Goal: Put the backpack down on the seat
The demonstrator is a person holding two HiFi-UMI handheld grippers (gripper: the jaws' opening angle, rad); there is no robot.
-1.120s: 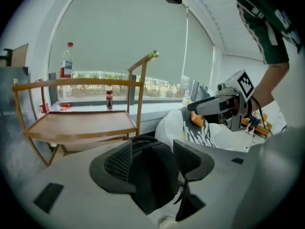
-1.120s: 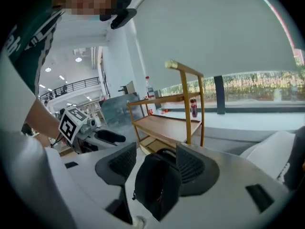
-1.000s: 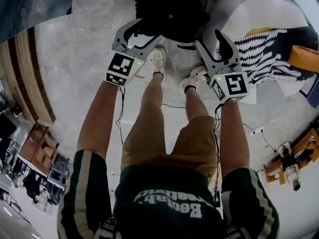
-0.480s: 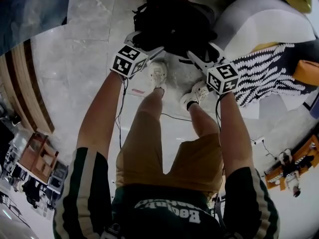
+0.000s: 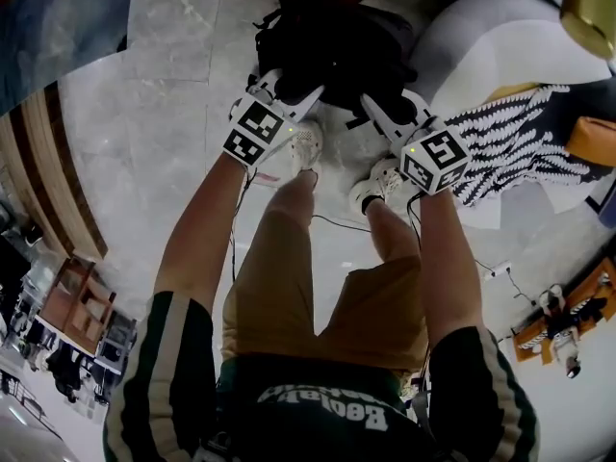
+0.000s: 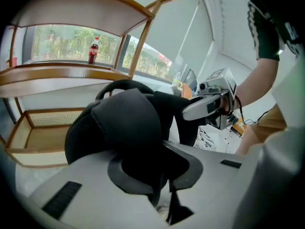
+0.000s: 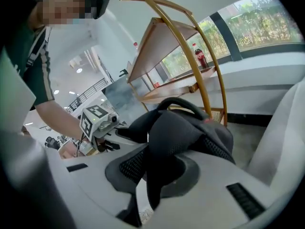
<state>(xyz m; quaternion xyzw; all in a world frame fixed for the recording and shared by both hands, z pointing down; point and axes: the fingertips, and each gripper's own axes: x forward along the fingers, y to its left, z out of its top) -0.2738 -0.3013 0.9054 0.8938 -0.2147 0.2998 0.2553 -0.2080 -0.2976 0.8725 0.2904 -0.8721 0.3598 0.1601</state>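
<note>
Left tool [image 5: 289, 87] and right tool [image 5: 392, 104], wide a second ago, closing on black mesh backpack [image 5: 332, 41] straps, top centre; probably gripped, lift next.

Daylight floods in through the far windows [image 6: 62, 44], which are bleached pale and overexposed. The black backpack [image 6: 124, 123] loses nearly all detail in its own shadow. Near each lens my own jaws go soft. All views bow at the edges with dark corners; the floor [image 5: 164, 114] is evenly bright.
</note>
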